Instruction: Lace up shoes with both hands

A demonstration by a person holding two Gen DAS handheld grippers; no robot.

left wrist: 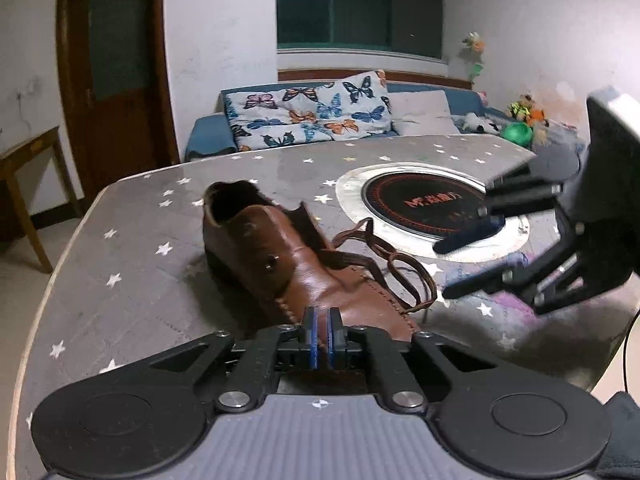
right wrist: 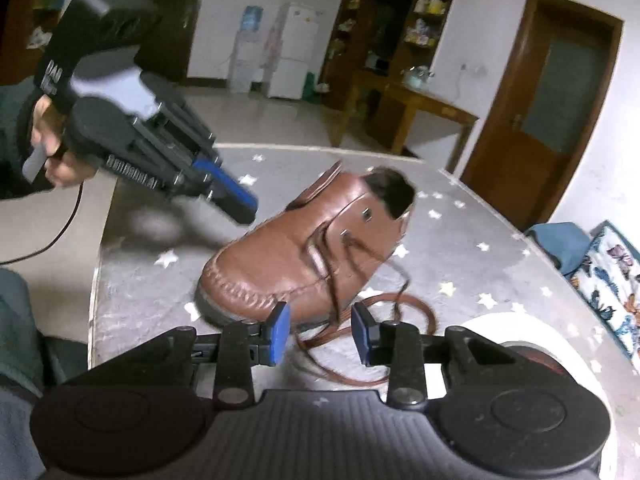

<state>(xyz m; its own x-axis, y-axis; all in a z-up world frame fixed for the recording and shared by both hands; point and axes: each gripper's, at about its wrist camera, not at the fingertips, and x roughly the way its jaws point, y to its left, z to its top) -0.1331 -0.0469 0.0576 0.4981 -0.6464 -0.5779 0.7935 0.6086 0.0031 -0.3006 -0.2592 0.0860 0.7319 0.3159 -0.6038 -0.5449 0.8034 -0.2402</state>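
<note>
A brown leather shoe (left wrist: 288, 264) lies on the star-patterned grey table (left wrist: 132, 240), toe toward the left wrist camera. Its loose brown laces (left wrist: 394, 266) spill off its right side in loops. My left gripper (left wrist: 321, 336) hovers above the toe, shut, with nothing between its blue pads. My right gripper (left wrist: 444, 270) stands open just right of the laces. In the right wrist view the shoe (right wrist: 304, 248) lies on its side and lace strands (right wrist: 320, 344) run between the open right gripper's (right wrist: 320, 334) pads, untouched by them. The left gripper (right wrist: 240, 204), held in a hand, hangs above the toe.
A round black hob with a white ring (left wrist: 400, 200) is set into the table behind the laces. The table's edge (left wrist: 52, 272) curves round at the left. Behind stand a blue sofa with butterfly cushions (left wrist: 312, 116), a wooden door (left wrist: 112, 80) and a side table (right wrist: 420, 108).
</note>
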